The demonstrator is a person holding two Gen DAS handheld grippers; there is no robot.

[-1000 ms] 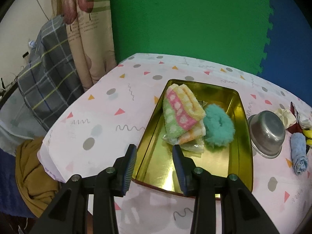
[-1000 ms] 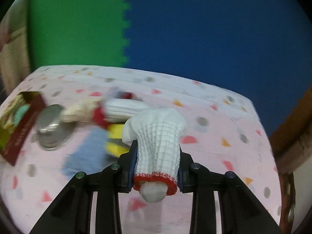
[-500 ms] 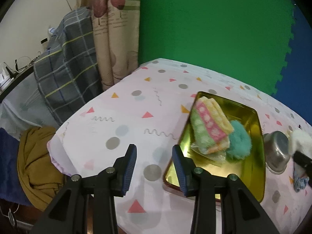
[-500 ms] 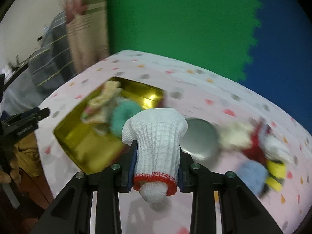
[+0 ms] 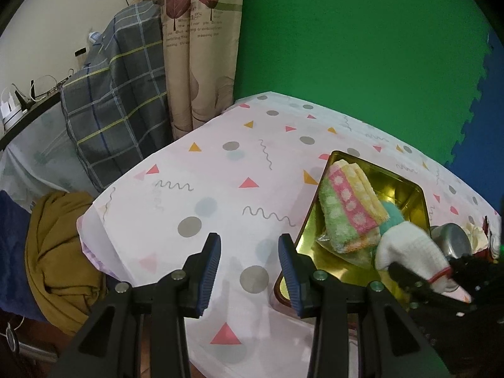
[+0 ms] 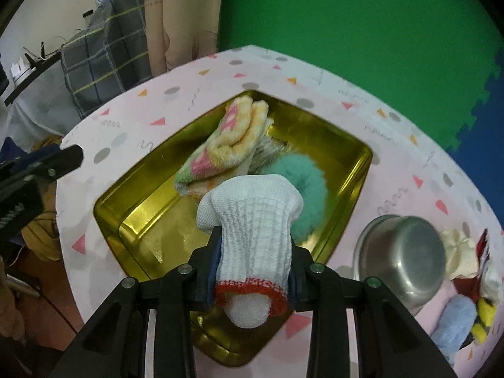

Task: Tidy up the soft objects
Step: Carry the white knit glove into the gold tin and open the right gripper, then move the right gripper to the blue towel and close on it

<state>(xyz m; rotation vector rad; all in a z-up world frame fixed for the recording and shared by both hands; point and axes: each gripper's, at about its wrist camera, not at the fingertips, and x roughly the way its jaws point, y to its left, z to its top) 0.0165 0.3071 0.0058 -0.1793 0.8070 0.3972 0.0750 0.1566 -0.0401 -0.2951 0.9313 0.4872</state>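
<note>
My right gripper (image 6: 253, 245) is shut on a white knitted glove (image 6: 255, 220) with a red cuff, held above the gold metal tray (image 6: 138, 195). In the tray lie a folded striped towel (image 6: 226, 145) and a teal fluffy puff (image 6: 302, 182). From the left wrist view the same glove (image 5: 409, 249) hangs over the tray (image 5: 406, 189) at the right, beside the towel (image 5: 349, 211). My left gripper (image 5: 249, 267) stands open over the tablecloth left of the tray, nothing between its fingers.
A steel bowl (image 6: 406, 252) sits right of the tray. Beyond it lie a cream cloth (image 6: 460, 255), a blue cloth (image 6: 453, 324) and a yellow-black item (image 6: 485, 318). A plaid cushion (image 5: 116, 94) and mustard cloth (image 5: 60, 258) lie off the table's left edge.
The right gripper swung left with the glove from the pile of cloths to above the gold tray. The left gripper drew away to the left of the tray, still open.
</note>
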